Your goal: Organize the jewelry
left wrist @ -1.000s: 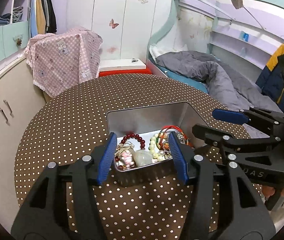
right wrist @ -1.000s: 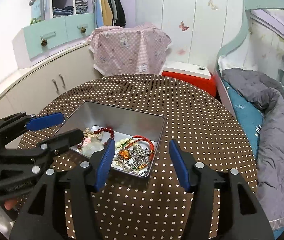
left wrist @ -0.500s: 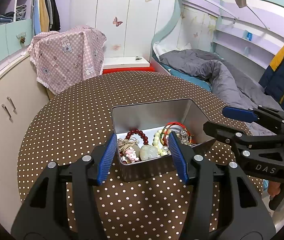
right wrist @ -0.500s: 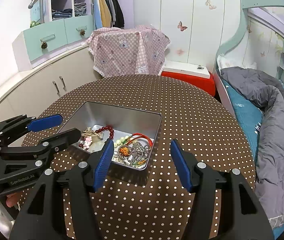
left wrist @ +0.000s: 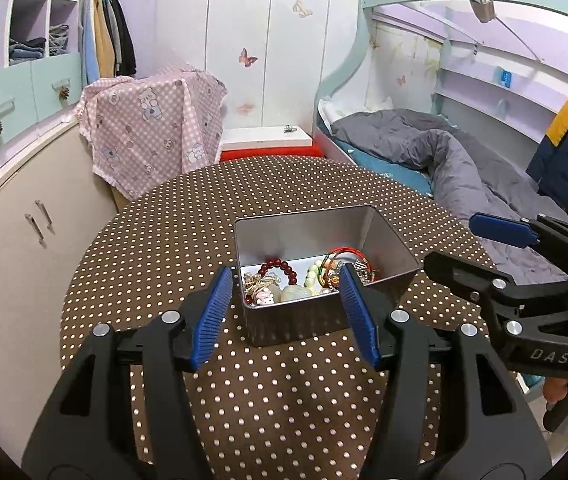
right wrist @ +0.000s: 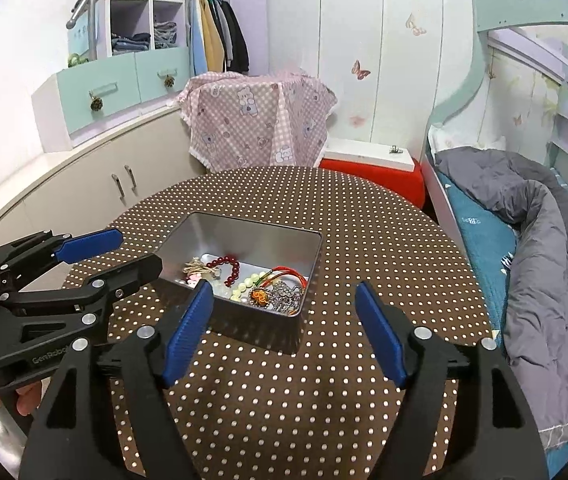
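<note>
Dotted table (left wrist: 163, 240), tin (left wrist: 296, 320) jewelry (left wrist: 284, 280) partly gripper-hidden

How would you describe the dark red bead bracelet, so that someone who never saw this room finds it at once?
Start at the round brown table with white dots, and look into the open silver tin standing on it. The dark red bead bracelet lies on the tin's floor, towards the side with the beige twine bundle. Its large, round, glossy maroon beads set it apart from the pale green beads and the thin red cord bangle beside it.
</note>
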The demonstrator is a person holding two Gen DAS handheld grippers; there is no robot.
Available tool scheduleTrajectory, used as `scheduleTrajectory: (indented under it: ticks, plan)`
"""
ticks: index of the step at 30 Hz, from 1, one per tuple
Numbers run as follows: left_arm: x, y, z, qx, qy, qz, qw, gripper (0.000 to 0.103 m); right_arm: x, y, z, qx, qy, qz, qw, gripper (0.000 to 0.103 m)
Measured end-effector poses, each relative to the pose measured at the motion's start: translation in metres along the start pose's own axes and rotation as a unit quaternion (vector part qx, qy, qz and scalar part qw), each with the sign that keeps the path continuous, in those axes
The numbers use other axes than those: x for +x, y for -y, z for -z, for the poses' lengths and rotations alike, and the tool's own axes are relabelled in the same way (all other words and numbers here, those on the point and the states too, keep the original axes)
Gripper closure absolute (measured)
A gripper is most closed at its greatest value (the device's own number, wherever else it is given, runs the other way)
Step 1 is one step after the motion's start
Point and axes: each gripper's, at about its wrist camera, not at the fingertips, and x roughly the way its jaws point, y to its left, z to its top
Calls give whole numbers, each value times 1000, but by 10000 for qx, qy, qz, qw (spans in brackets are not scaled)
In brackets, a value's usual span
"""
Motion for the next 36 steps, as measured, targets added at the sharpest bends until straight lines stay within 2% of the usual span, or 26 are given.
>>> scheduleTrajectory:
  ticks: [4,8,12,36]
  plan:
    - [-18,6,1,13,142,-102,9998,42,-19,-2,3,41,168,33,9998,23]
    - [-40,14,3,17,367,-240,9990,40,-38,-7,6,30,340,43,9994,20]
    - [-60,20,4,37,549,-424,9976,39,-55,-11,8,29,518,66,9986,12]
    - [-140,47,-5,-154,1261,-812,9886,35,-128,-19,11,105,1467,317,9886,8]
